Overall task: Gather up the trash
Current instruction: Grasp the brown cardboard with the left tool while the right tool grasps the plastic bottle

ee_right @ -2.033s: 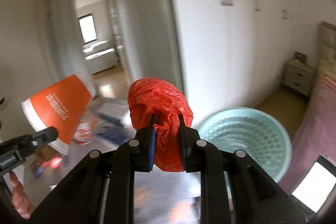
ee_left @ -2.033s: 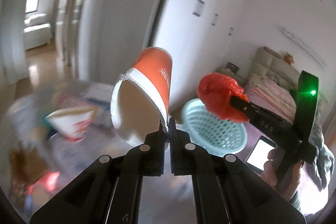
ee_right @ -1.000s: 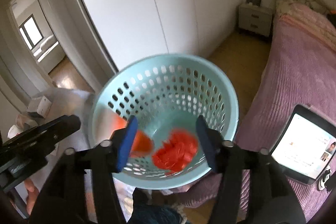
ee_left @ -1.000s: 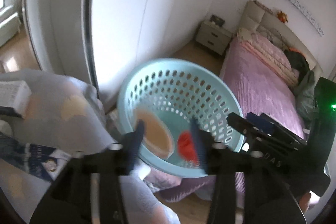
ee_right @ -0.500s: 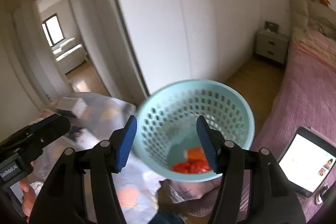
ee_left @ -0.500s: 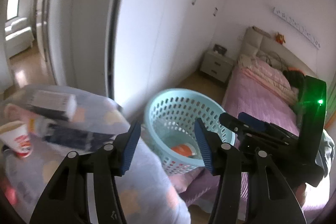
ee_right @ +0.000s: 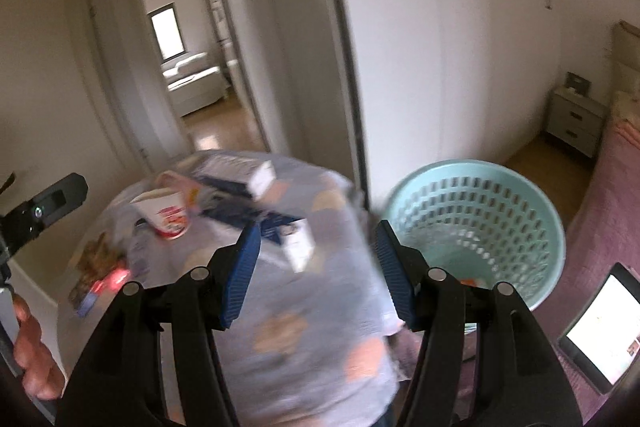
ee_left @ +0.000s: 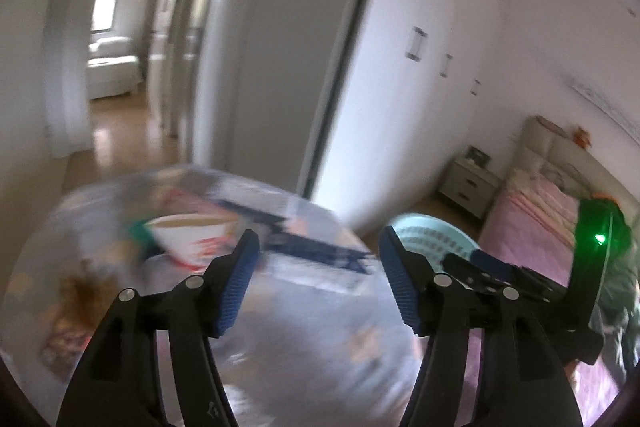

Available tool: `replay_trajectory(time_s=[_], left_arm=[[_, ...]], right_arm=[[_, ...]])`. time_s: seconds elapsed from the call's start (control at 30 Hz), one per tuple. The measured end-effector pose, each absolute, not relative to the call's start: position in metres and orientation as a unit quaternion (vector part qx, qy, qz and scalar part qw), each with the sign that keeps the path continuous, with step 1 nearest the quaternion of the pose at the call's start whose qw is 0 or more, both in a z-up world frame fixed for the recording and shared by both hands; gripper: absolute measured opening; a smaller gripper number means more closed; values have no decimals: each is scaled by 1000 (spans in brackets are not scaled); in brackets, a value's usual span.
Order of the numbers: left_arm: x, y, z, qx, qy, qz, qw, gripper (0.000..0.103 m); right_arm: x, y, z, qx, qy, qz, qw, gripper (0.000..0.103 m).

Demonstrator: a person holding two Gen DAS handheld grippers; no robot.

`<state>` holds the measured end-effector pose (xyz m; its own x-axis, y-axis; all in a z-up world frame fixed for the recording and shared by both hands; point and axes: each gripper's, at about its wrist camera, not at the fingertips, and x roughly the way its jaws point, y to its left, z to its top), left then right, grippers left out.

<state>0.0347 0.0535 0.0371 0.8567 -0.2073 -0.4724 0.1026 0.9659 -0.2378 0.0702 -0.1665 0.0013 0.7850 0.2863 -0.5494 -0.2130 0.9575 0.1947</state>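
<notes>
Both grippers, left (ee_left: 316, 281) widening and right (ee_right: 316, 271) agape, hang empty above the table (ee_right: 304, 355) where cup (ee_right: 166, 217) and boxes (ee_right: 296, 241) wait near the basket (ee_right: 476, 227), and a hasty grab could tip that cup.

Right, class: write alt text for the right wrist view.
The right gripper, open and empty, points at a round table littered with a paper cup and small boxes. A mint laundry basket stands right of it, before white wardrobes.
</notes>
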Motion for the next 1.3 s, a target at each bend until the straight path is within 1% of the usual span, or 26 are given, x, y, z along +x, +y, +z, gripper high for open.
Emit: replay_trajectory(time_s=[0.1,0.17,0.27,0.33,0.4,0.53,0.67,0.73,0.8,0.87,0.9,0.93,0.97,1.1,1.13,1.17,1.2,1.3], left_arm=[[19,89,34,-114,253,-40,960,61],[10,113,31,-121,255,-7,959,64],[-5,154,23,-132,261,41,955,65],[-11,175,16,-141,267,65,951,68],[-16,196,9,-150,273,87,946,70],[-16,231,-6,-174,293,106,934,70],[-6,241,-21,-186,327,107,920,68],[4,245,-29,-195,341,100,914,63],[16,244,-34,-196,355,96,909,61],[26,245,-41,-200,371,99,901,57],[33,248,-47,-202,381,99,897,50],[37,249,-51,-204,386,99,894,47],[40,250,-54,-204,391,100,892,46],[50,248,-61,-184,408,113,887,34],[52,246,-62,-179,412,117,886,27],[53,244,-63,-176,415,119,885,24],[54,243,-65,-176,418,118,884,17],[54,242,-68,-170,421,125,882,9]], right_arm=[[65,-143,-2,49,301,155,940,58],[62,-125,-5,39,304,168,937,59],[60,-95,-13,22,314,191,930,59],[60,-80,-18,14,320,202,926,59],[59,-67,-22,7,326,213,921,59],[60,-37,-31,-8,334,229,914,59],[64,-11,-39,-22,343,243,907,59],[66,1,-43,-30,347,248,904,59],[68,7,-46,-36,351,252,901,60],[72,13,-47,-40,354,255,899,63],[74,16,-49,-42,355,255,898,64],[76,17,-49,-44,356,257,897,65],[78,20,-50,-46,358,258,896,66],[88,28,-57,-50,369,263,890,68],[90,29,-58,-49,372,264,888,68],[92,31,-59,-49,376,266,886,69],[93,34,-61,-48,379,269,884,70],[97,42,-67,-53,387,274,879,73]])
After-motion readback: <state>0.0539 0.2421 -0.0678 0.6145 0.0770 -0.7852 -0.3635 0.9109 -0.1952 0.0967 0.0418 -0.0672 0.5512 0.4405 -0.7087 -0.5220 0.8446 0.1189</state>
